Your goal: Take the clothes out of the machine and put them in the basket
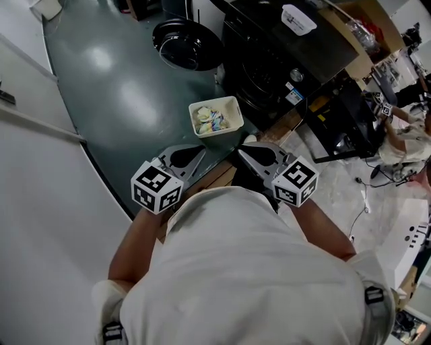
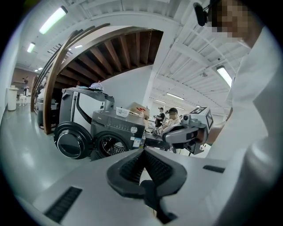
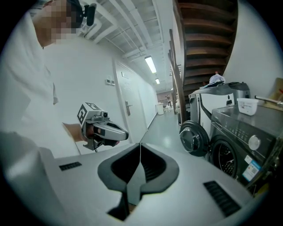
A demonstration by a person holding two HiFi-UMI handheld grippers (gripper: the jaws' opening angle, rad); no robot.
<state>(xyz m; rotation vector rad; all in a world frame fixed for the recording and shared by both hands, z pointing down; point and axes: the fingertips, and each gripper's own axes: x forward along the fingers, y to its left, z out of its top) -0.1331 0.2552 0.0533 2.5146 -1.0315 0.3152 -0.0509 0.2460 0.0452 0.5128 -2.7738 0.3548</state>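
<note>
The white basket (image 1: 232, 108) stands on the green floor in front of the black washing machine (image 1: 269, 60) and holds a bundle of pale clothes (image 1: 210, 120). The machine's round door (image 1: 185, 44) hangs open; the drum opening (image 2: 110, 145) looks dark, and I cannot tell what is inside. Both grippers hover close to my chest, short of the basket. My left gripper (image 1: 201, 155) is shut with nothing in it, its pads (image 2: 132, 165) meeting. My right gripper (image 1: 241, 152) is shut and empty too. Each gripper shows in the other's view: the right gripper (image 2: 188, 132) and the left gripper (image 3: 104, 130).
A small white tub (image 1: 298, 19) sits on top of the machine. A second dark appliance (image 2: 77, 103) stands behind the open door (image 3: 192, 139). A white wall (image 1: 40, 168) runs along the left. Desks, cables and seated people (image 1: 404, 135) fill the right side.
</note>
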